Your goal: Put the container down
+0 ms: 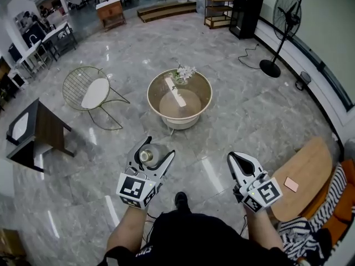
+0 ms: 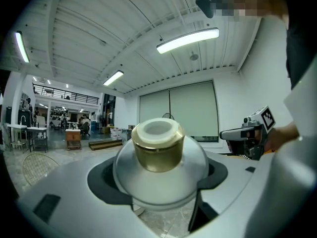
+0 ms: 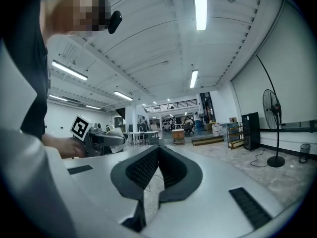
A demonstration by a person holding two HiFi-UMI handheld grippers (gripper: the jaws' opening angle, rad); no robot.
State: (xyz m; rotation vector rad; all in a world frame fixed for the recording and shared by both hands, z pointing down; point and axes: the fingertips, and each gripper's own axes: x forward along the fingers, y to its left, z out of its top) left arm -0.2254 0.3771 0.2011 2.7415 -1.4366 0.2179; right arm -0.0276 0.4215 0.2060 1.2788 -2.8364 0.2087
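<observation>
- One round table (image 1: 183, 122) on the floor (image 1: 238, 87), ahead of both grippers.
- One wire chair (image 1: 91, 90), left of the table.
- One fan (image 1: 285, 15), far right.
- Two grippers, held above the floor: left gripper (image 1: 152, 149) clamped on the container, right gripper (image 1: 237, 158) closed tip to tip, empty.
- One container (image 2: 157, 148), gold-capped, in the air between the left jaws.

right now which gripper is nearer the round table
Left. The left gripper, shut on the container, is just short of the round table's near rim; the right gripper is farther off, to the table's right.
</observation>
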